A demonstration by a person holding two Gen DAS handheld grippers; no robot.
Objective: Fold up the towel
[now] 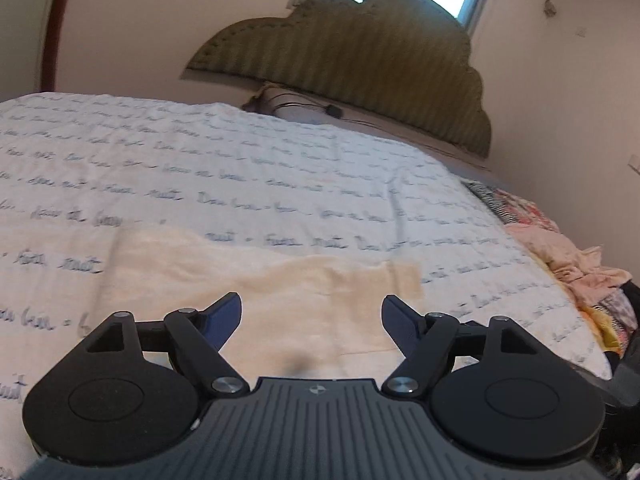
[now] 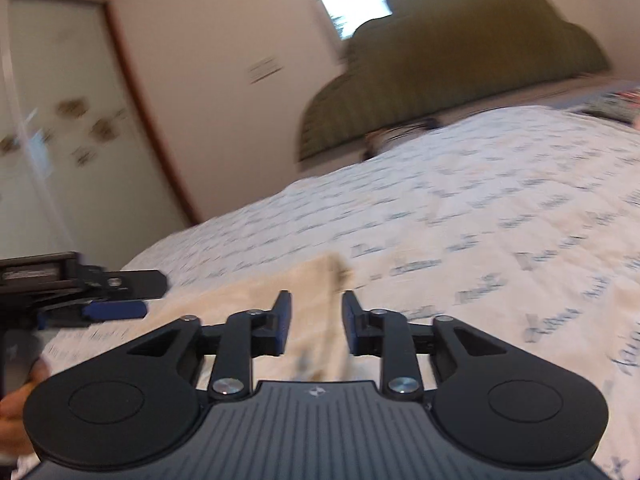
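Observation:
A cream towel (image 1: 280,292) lies flat on the white bedspread (image 1: 240,168) printed with blue script. My left gripper (image 1: 312,308) hovers low over the towel's near part, open wide with nothing between its fingers. In the right wrist view the towel (image 2: 248,300) shows its right edge and far corner. That edge runs between the fingers of my right gripper (image 2: 316,312), which is open with a moderate gap and blue pads apart. The left gripper (image 2: 150,294) appears at the left, over the towel's left side. This view is motion-blurred.
An olive padded headboard (image 1: 352,68) stands at the far end of the bed, with a pillow and cable (image 1: 296,108) below it. A heap of colourful clothes (image 1: 560,248) lies along the bed's right edge. A pale wardrobe door (image 2: 60,120) is at left. A hand (image 2: 16,400) holds the left gripper.

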